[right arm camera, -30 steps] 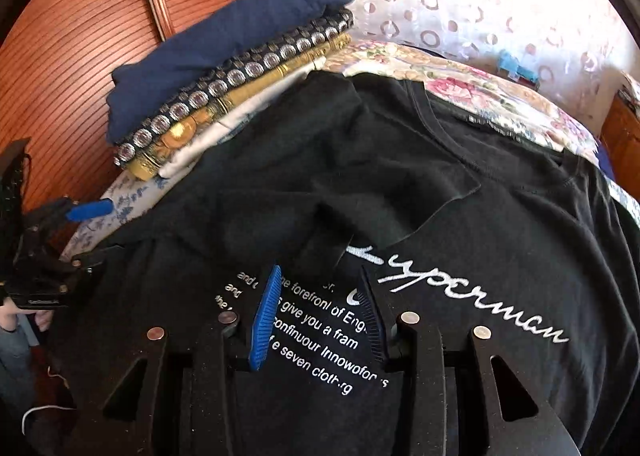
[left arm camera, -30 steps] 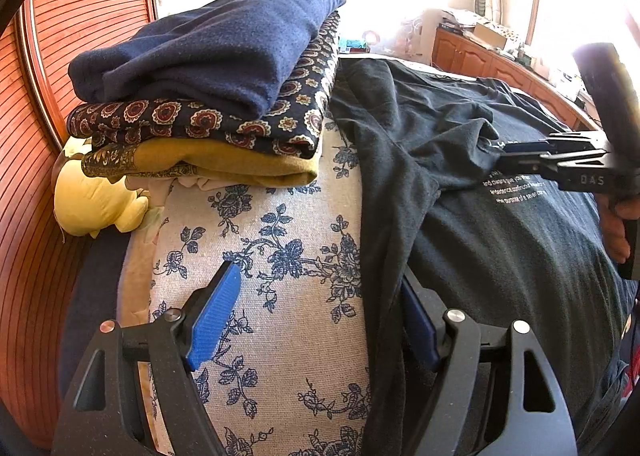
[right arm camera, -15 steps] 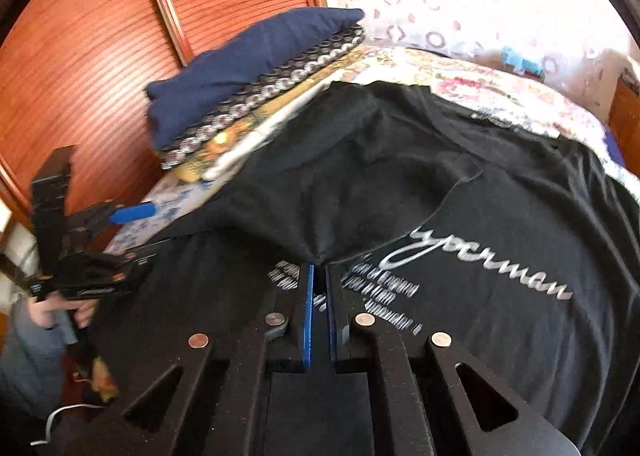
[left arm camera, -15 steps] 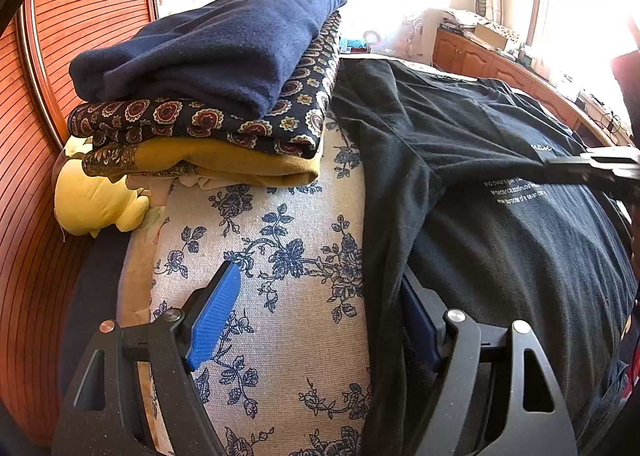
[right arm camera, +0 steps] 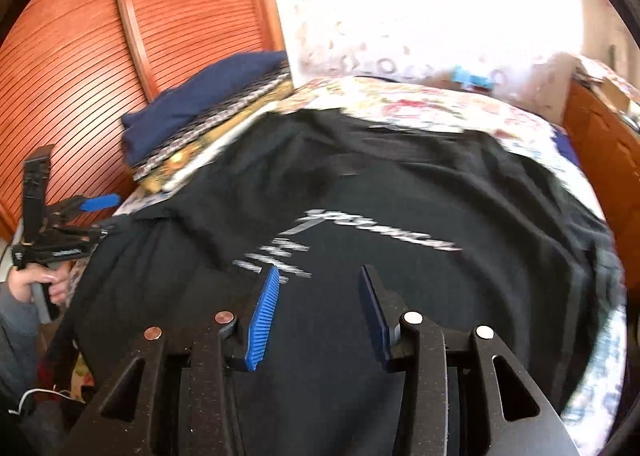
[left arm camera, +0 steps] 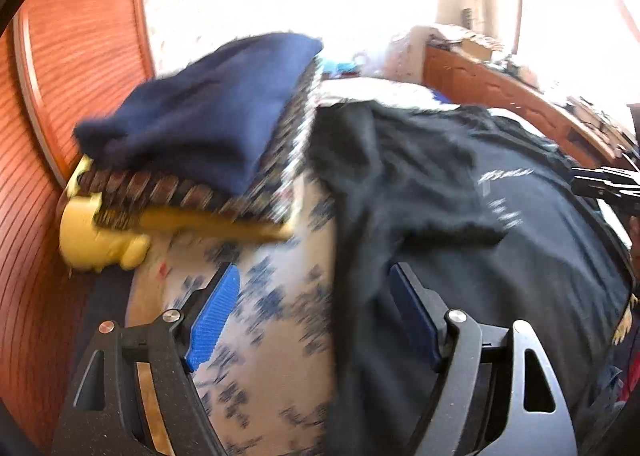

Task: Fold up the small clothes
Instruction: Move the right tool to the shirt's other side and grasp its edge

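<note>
A black T-shirt with white lettering (right arm camera: 400,215) lies spread on the bed, its left sleeve folded in over the chest; it also shows in the left wrist view (left arm camera: 500,236). My left gripper (left arm camera: 316,312) is open and empty, straddling the shirt's left edge above the floral cover. My right gripper (right arm camera: 320,308) is open and empty, just above the shirt's lower front, below the lettering. The left gripper also shows at the left of the right wrist view (right arm camera: 76,223).
A stack of folded clothes (left arm camera: 208,151), navy on top, sits at the bed's head against the wooden headboard (left arm camera: 60,95). A yellow soft toy (left arm camera: 92,240) lies beside it. A wooden cabinet (left arm camera: 520,107) stands to the right. The floral bedcover (left arm camera: 260,316) lies under the shirt.
My right gripper opened, let go of the sleeve on the chest and drew back. My left gripper pulled back and up; both views are blurred by motion.
</note>
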`<state>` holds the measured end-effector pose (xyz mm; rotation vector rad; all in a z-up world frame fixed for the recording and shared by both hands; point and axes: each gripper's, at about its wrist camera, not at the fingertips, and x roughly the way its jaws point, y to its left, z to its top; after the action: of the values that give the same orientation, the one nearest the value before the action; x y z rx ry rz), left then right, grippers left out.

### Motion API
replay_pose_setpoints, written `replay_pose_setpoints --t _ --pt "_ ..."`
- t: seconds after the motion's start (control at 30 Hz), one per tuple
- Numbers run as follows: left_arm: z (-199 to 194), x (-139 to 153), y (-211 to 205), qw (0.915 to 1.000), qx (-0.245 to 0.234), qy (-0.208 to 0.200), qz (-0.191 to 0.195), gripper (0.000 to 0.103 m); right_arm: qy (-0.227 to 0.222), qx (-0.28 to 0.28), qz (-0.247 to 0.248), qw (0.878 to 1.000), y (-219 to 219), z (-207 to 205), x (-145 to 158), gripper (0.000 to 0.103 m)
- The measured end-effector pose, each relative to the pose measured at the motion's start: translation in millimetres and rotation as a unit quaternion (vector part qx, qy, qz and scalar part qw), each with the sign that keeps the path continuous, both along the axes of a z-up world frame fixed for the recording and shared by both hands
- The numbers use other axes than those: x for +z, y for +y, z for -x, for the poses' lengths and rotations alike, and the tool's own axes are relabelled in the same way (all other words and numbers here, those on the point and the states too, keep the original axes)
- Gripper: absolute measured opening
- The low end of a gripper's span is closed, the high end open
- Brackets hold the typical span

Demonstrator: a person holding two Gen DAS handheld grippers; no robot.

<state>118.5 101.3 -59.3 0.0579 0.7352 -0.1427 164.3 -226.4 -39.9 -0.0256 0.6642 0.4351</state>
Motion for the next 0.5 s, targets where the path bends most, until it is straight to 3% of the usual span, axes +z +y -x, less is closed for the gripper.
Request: replay_pose_setpoints --t 0.27,0.5 --pt "-41.9 10.3 -84.8 0.9961 -0.087 0.008 0.016 0.079 -0.007 -0.104 -0.034 0.994 -116.4 10.8 4.6 0.043" --pt "-84.3 2.5 -147.7 0.9924 -0.114 0.036 0.027 0.079 -0.004 -0.168 -0.030 0.985 -179.4 8.6 0.5 0.043"
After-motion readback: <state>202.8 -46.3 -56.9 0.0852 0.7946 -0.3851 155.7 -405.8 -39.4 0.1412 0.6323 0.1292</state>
